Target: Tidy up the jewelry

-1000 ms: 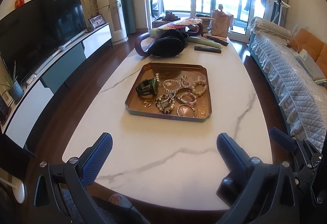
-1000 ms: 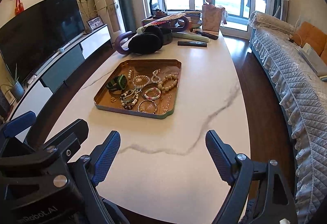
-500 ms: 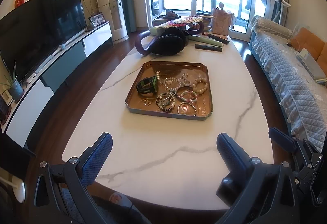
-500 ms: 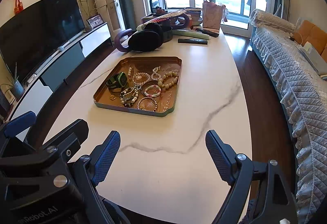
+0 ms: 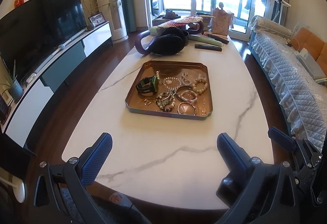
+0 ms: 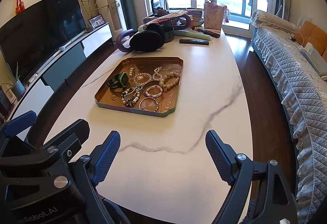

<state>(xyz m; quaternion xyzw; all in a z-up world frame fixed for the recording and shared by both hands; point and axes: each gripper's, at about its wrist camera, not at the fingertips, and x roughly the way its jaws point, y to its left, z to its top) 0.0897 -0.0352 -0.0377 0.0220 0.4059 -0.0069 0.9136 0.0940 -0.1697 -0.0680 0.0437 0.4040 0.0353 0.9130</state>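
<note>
A copper-coloured tray point(image 5: 141, 74) point(image 6: 120, 66) lies on the white marble table point(image 5: 163, 142) point(image 6: 204, 101). It holds several bead bracelets, among them a cream one point(image 5: 201, 84) point(image 6: 170, 80) and a pink-and-white one point(image 5: 189, 96) point(image 6: 154, 91), a spiral bangle point(image 5: 186, 108) point(image 6: 148, 103) and a green-and-black watch point(image 5: 148, 84) point(image 6: 119, 81). My left gripper point(image 5: 164, 142) is open and empty above the table's near end. My right gripper point(image 6: 162, 140) is open and empty beside it; its side shows at the right edge of the left wrist view point(image 5: 286, 142).
Beyond the tray stand a black bag point(image 5: 167, 44) point(image 6: 147, 41), a purple curved handle point(image 5: 141, 45), a dark remote point(image 5: 208, 47) point(image 6: 194, 42) and a paper bag point(image 5: 219, 23). A TV point(image 5: 38, 29) is on the left, a covered sofa point(image 5: 292, 84) on the right.
Both grippers have moved slightly closer to the tray, which looks a little larger. Both stay open and empty. Nothing on the table has moved.
</note>
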